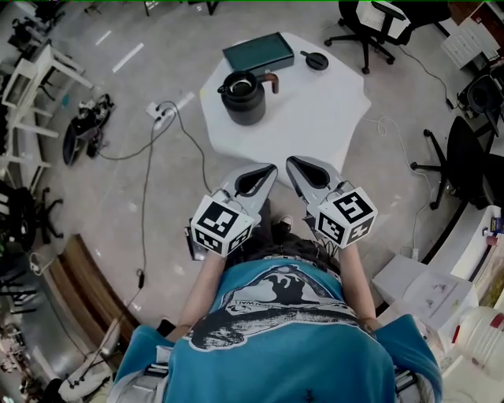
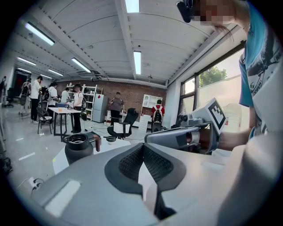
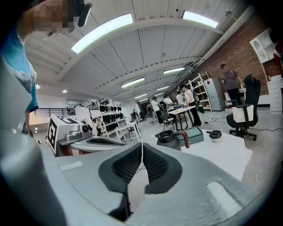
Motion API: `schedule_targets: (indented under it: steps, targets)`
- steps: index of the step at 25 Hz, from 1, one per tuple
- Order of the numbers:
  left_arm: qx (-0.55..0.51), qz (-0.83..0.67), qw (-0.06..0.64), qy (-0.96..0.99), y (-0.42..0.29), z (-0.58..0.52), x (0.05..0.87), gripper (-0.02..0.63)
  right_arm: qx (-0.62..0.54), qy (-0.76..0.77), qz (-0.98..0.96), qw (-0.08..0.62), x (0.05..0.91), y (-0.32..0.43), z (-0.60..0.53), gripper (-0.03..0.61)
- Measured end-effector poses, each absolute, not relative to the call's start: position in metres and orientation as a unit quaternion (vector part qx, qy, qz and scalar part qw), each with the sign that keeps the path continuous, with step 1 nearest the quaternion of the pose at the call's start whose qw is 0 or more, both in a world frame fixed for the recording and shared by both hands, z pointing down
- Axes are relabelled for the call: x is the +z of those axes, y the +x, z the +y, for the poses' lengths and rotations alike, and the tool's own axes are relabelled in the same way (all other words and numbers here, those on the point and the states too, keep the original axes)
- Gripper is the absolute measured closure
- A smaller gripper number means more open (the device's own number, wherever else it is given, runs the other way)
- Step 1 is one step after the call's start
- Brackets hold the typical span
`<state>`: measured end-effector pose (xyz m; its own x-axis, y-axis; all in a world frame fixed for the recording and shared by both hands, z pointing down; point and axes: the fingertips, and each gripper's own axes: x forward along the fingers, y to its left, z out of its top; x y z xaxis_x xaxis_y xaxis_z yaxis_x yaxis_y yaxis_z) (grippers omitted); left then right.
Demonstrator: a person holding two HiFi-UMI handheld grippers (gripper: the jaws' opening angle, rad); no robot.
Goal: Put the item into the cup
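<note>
A black cup [image 1: 242,96] with a brown handle stands open-topped on the white table [image 1: 315,118]; it also shows as the cup [image 2: 79,148] and the cup [image 3: 170,139]. A small round black lid [image 1: 316,60] lies at the table's far right, apart from the cup, and shows as the lid [image 3: 215,133]. My left gripper [image 1: 268,169] and right gripper [image 1: 293,163] hover side by side at the table's near edge, close to my body. Both are shut with nothing between the jaws, seen at the left gripper [image 2: 143,145] and the right gripper [image 3: 141,145].
A dark green flat box [image 1: 258,52] lies at the table's far edge behind the cup. Cables and a power strip [image 1: 164,114] run over the floor at left. Office chairs [image 1: 370,24] stand at the back right, and desks and boxes [image 1: 465,291] line the right side.
</note>
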<state>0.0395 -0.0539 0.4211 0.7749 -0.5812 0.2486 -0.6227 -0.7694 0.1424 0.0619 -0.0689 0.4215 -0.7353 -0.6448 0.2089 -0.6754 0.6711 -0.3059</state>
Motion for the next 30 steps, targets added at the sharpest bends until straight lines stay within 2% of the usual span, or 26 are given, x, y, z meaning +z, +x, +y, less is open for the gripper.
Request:
schedule_targets:
  steps: [30]
  targets:
    - [0.098,-0.321,0.108,0.936,0.0406,-0.0561,0.4228,0.601,0.129,0.360,-0.922,0.065,0.4185,0.0594,-0.0664,0.578]
